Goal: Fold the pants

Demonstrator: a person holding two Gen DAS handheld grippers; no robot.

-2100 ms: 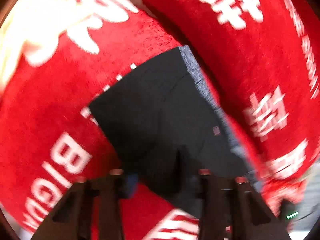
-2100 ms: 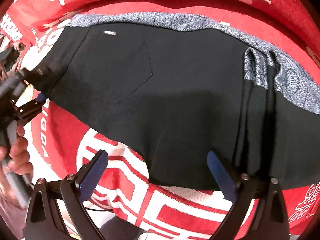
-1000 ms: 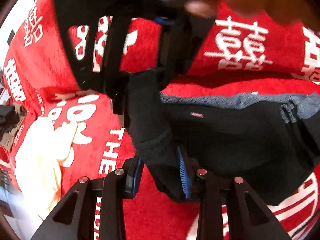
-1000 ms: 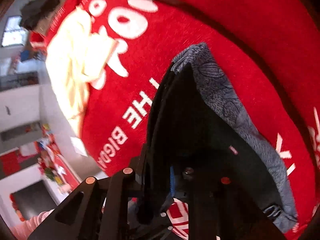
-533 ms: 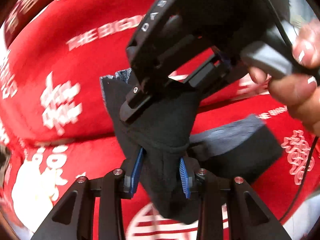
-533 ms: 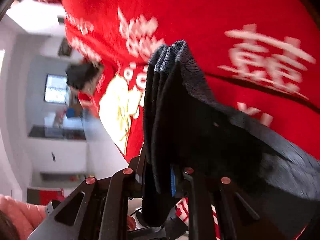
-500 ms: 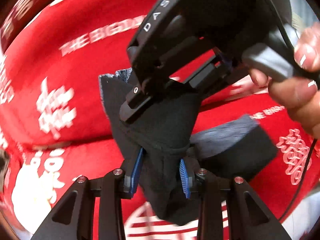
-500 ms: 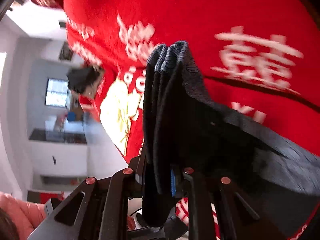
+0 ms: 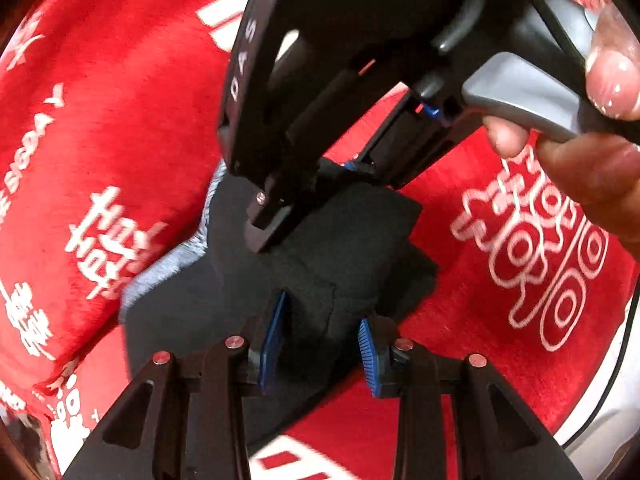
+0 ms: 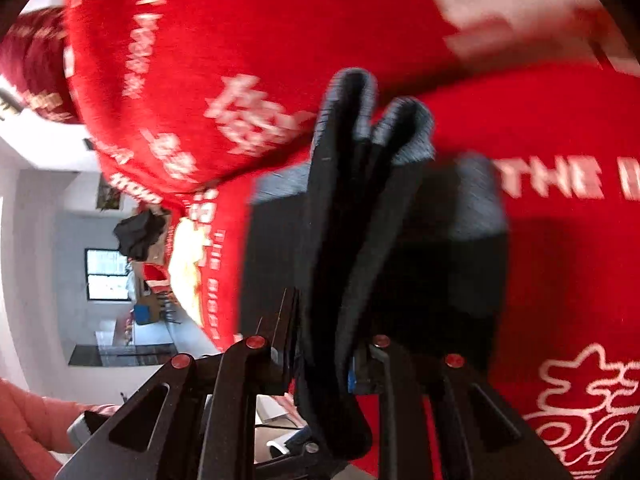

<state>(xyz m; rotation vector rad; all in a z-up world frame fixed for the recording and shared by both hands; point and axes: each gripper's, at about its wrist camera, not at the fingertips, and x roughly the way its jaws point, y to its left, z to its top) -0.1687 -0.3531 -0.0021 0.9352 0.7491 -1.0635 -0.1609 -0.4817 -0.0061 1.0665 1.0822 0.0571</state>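
The black pants (image 9: 320,256) with a grey patterned waistband (image 9: 176,260) hang bunched above the red cloth (image 9: 100,100). My left gripper (image 9: 320,344) is shut on a thick fold of the black fabric between its blue pads. My right gripper (image 10: 324,360) is shut on several folded layers of the pants (image 10: 348,208), whose grey waistband edges (image 10: 404,132) stick up in front of it. In the left wrist view the right gripper (image 9: 280,208) grips the same bundle just above my left one, held by a hand (image 9: 592,128).
A red cloth (image 10: 240,40) with white lettering covers the table. A pale yellow garment (image 10: 184,256) lies on it at the left in the right wrist view. A room with a window (image 10: 106,274) shows beyond the table edge.
Both grippers have turned and moved with the pants bundle; the lower part of the pants now lies more folded under the held layers. Both grips stay shut.
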